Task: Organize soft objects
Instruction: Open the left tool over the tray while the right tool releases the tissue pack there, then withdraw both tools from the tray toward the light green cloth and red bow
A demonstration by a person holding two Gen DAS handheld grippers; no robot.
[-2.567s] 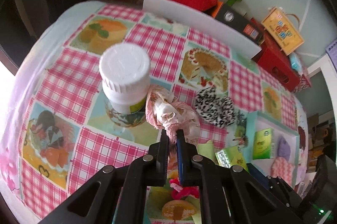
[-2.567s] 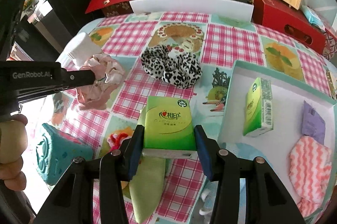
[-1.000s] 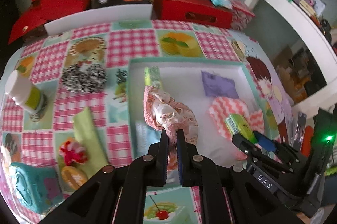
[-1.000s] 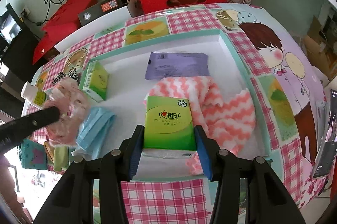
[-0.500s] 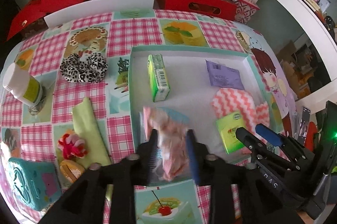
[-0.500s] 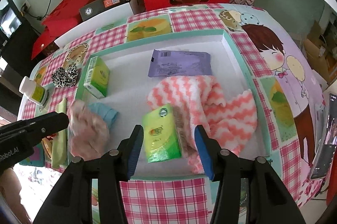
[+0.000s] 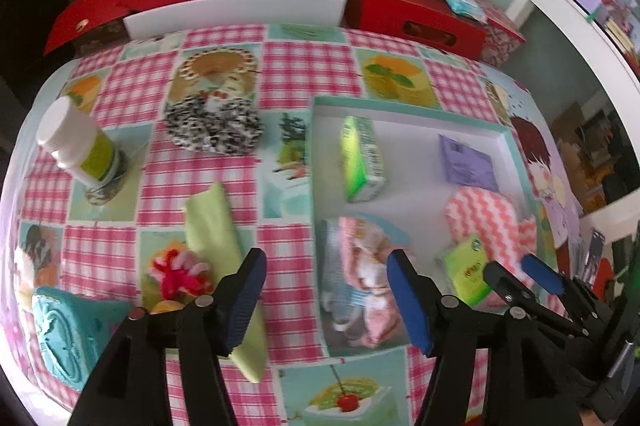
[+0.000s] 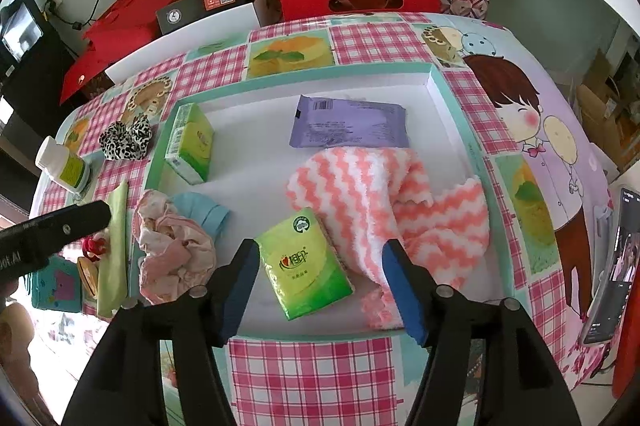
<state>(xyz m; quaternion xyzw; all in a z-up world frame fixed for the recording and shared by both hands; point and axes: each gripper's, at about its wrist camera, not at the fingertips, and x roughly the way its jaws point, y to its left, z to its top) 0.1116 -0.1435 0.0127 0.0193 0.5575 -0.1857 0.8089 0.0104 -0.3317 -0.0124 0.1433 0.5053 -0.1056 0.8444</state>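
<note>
My left gripper [image 7: 326, 296] is spreading its jaws, nothing pinched; the pink scrunchie [image 7: 370, 282] lies loose below them, in the tray's [image 7: 404, 104] near-left corner, partly on a blue cloth [image 8: 206, 212]. Right gripper [image 8: 316, 288] is also widening w/ nothing gripped: the green tissue pack [image 8: 304, 262] lies flat in the tray btwn the fingers, clear of both pads, its edge against the pink zigzag towel [image 8: 380, 194]. Further in, a purple packet [image 8: 350, 126] touches the towel's far side, and a 2nd green pack [image 8: 190, 144] stands by the left wall. Outside on the checked tablecloth [image 7: 304, 66]: leopard scrunchie [image 7: 214, 126], white bottle [image 7: 78, 146], green cloth [image 7: 218, 226], red-pink scrunchie [image 7: 178, 272], teal item [image 7: 68, 326] at the near-left edge.
</note>
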